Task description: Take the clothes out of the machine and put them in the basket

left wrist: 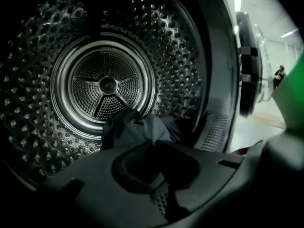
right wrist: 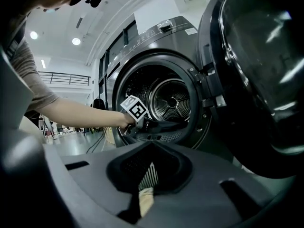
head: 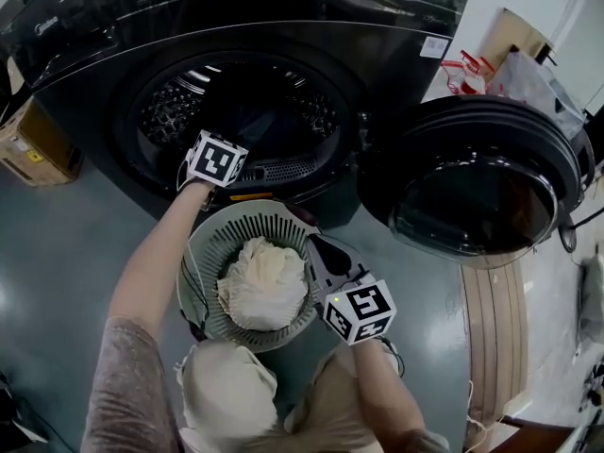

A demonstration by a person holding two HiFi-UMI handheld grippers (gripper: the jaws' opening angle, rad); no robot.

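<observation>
One cream bundle of cloth (head: 264, 283) already lies in the pale round slatted basket (head: 209, 253), just in front of the black front-loading machine (head: 377, 59). The left tongs (left wrist: 152, 146) are clamped on a dark garment (left wrist: 135, 129) in the machine's mouth, seemingly the last piece. The right tongs (right wrist: 152, 145) are together at the basket's rim.

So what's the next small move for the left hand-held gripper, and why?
Probably draw the left hand-held gripper back out of the perforated steel drum, lifting slightly: its jaws are shut on the dark crumpled garment there, and the round grey slatted plastic basket sits just below the opening, already holding a cream cloth bundle.
</observation>
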